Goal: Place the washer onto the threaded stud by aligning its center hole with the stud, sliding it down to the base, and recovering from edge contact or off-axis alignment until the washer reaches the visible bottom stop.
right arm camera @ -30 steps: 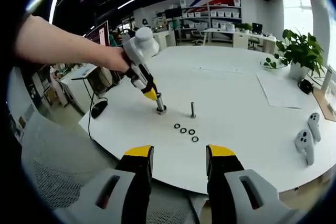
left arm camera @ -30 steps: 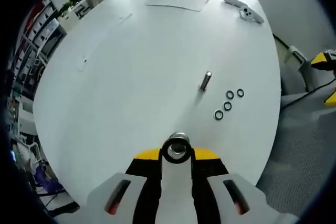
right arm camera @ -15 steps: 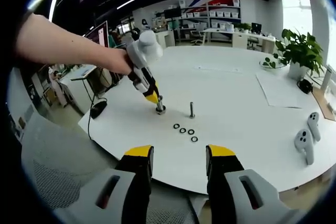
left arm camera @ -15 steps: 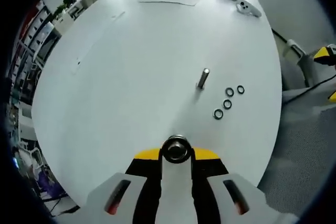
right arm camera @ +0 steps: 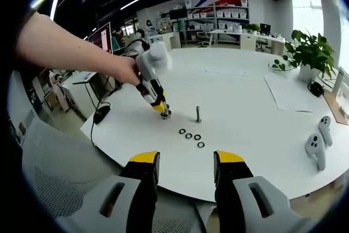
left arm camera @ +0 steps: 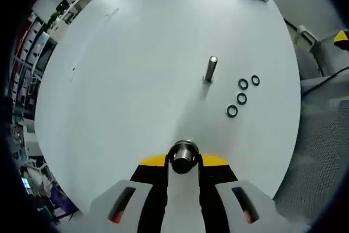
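In the left gripper view, the left gripper [left arm camera: 184, 162] is clamped on a metal cylinder [left arm camera: 184, 155] (its nature unclear); the threaded stud [left arm camera: 209, 69] stands bare, four washers [left arm camera: 242, 91] just right of it on the bench [left arm camera: 120, 80]. No containers. In the right gripper view, the right gripper [right arm camera: 185, 163] hangs half-open, empty. I judge placement not yet begun.

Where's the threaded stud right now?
The threaded stud stands upright on the white table, just beyond the four washers; in the right gripper view it's right of the left gripper.
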